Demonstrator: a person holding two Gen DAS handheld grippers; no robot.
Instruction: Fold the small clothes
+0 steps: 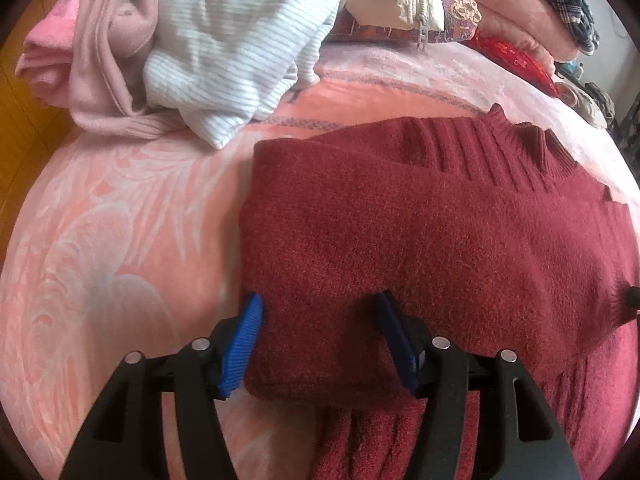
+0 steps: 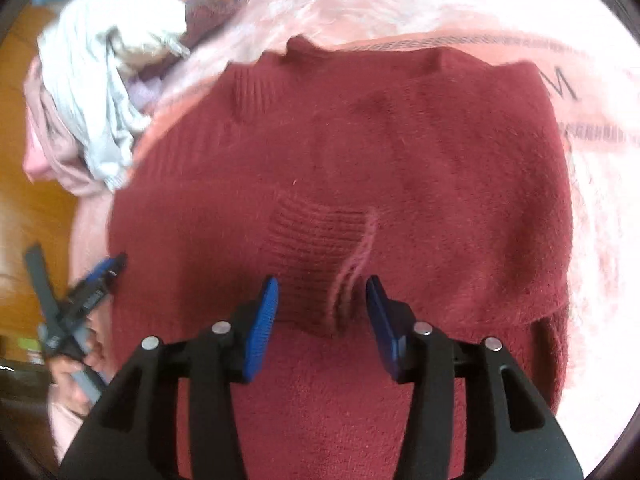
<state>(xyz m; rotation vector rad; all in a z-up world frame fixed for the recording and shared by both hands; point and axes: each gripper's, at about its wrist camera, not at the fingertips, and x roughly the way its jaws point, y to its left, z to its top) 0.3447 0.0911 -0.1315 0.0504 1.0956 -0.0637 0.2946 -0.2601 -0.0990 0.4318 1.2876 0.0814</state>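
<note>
Sweater [image 1: 420,232], one; tools, two, open.

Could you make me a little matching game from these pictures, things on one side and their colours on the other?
Things:
1. sweater under the claws
2. ribbed top in the pile
3. blanket on the bed
4. floor

Colours:
A. white
B. orange-brown
C. dark red
D. pink with a pale pattern

Pairs: 1-C, 2-A, 3-D, 4-B
</note>
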